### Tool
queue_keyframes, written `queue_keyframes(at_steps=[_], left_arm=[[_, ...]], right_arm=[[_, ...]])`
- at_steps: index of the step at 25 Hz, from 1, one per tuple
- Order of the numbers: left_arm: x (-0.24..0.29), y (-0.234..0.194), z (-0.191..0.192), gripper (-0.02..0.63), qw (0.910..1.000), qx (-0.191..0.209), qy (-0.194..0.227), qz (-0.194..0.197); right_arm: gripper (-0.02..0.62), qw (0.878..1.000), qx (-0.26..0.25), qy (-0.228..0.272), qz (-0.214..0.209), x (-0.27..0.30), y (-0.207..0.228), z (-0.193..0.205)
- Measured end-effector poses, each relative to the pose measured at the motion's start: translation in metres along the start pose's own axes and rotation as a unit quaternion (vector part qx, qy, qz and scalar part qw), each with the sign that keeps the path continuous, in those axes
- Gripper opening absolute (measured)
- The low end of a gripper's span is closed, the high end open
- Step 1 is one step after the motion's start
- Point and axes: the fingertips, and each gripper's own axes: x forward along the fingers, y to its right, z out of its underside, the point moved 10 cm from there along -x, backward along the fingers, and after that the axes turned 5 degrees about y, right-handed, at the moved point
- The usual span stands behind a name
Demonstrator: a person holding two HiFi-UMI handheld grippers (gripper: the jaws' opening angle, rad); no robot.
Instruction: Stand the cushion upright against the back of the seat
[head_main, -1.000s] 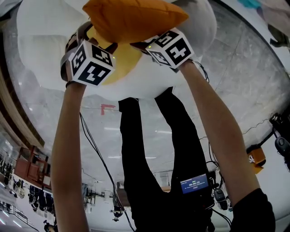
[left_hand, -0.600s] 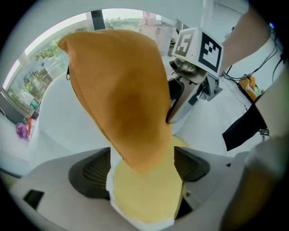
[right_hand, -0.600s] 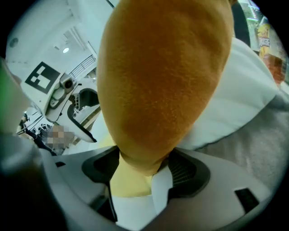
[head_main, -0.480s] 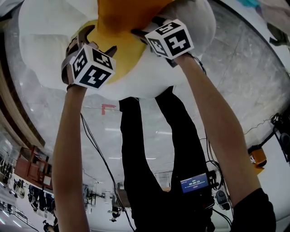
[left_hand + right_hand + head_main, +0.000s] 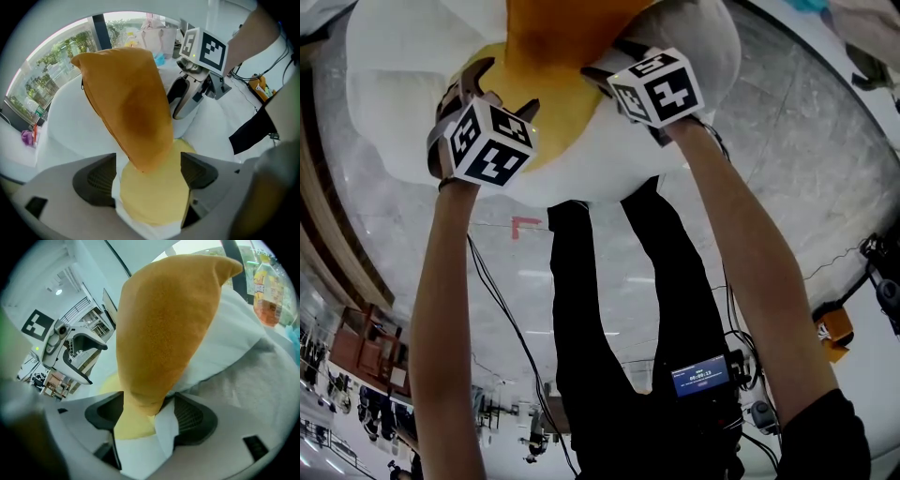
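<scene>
The orange cushion (image 5: 567, 37) stands on end on the yellow seat pad (image 5: 553, 131) of a white round seat (image 5: 403, 103), tilted toward the puffy white back (image 5: 70, 122). My left gripper (image 5: 502, 86) is at its lower left; in the left gripper view the cushion's (image 5: 126, 103) bottom corner hangs between the open jaws (image 5: 147, 161), touching neither pad. My right gripper (image 5: 605, 61) is at its lower right. In the right gripper view the cushion's (image 5: 164, 324) corner is pinched between the jaws (image 5: 147, 401). Each gripper also shows in the other's view (image 5: 185, 98) (image 5: 86, 357).
The seat sits on a pale marbled floor with a red corner mark (image 5: 523, 225). The person's black trouser legs (image 5: 591, 309) stand just in front of it. Cables trail over the floor (image 5: 502, 319), and an orange object (image 5: 832, 326) lies at right. A bottle (image 5: 268, 296) stands beyond the back.
The cushion swung from lying flat above the grippers to standing on end against the back. Both grippers followed it slightly forward; in the last half second little moved.
</scene>
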Motion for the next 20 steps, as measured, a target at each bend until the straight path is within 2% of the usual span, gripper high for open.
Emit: queue_keyframes(at_steps=[8,14,20], left_arm=[[-0.034,0.013,0.008,0.439,1.0000,-0.008,-0.005,0.001],[-0.077,0.032,0.013,0.439,0.9981,-0.060,0.011,0.009],[-0.126,0.053,0.015,0.437,0.9957,-0.087,0.026,0.018]], right_arm=[[0.344,1.000,-0.028,-0.007,-0.010,-0.030,-0.030,0.000],[0.344,0.999,-0.042,-0.006,-0.022,-0.066,-0.063,-0.004],[0.342,0.999,-0.039,-0.015,-0.035,-0.108,-0.097,-0.003]])
